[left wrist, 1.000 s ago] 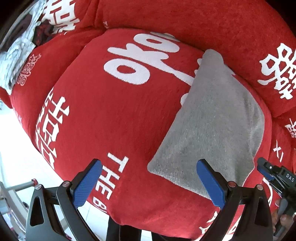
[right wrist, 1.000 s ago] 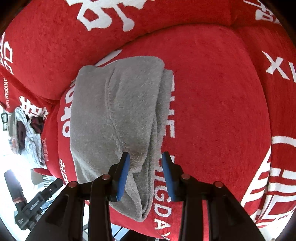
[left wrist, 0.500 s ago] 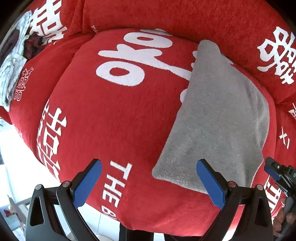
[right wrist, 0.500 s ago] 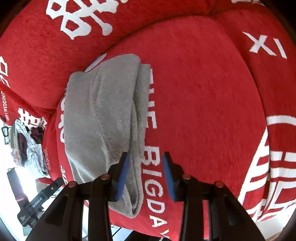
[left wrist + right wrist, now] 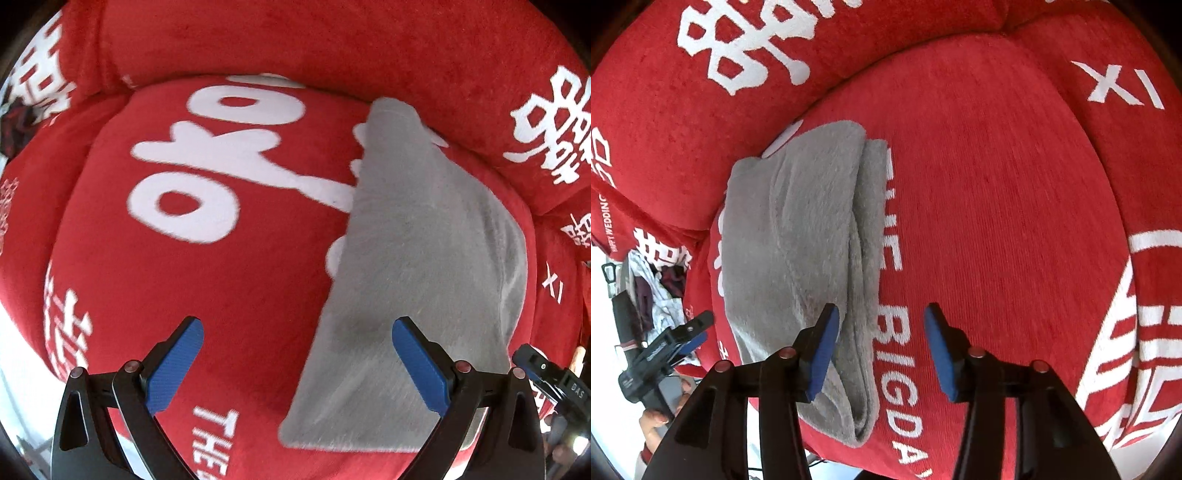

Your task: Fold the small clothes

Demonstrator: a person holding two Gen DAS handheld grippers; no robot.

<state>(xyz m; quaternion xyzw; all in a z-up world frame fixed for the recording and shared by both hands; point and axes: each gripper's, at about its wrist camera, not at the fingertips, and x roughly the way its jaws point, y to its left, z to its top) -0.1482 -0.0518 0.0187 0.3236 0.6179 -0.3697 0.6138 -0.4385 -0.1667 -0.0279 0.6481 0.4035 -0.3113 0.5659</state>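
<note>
A grey fleece cloth (image 5: 417, 258) lies folded lengthwise on a red seat cushion (image 5: 229, 280) with white lettering. My left gripper (image 5: 297, 363) points down over the cloth's near left corner and is wide open, with nothing pressed by its pads. In the right wrist view the cloth (image 5: 798, 251) shows its stacked folded edge on the right. My right gripper (image 5: 882, 350) hangs over that edge with its jaws opening. The edge lies below the gap and neither pad presses on it. The left gripper (image 5: 665, 350) shows at the far left, held by a hand (image 5: 653, 421).
The red backrest cushion (image 5: 332, 44) rises behind the seat. A pile of other clothes (image 5: 653, 291) lies on the neighbouring cushion to the left. The seat's front edge drops to a pale floor (image 5: 14, 373). The right gripper's body (image 5: 554, 380) sits beside the cloth.
The left gripper has sunk and shifted toward the cloth, whose near corner now lies between its fingers. The right jaws have widened off the folded edge.
</note>
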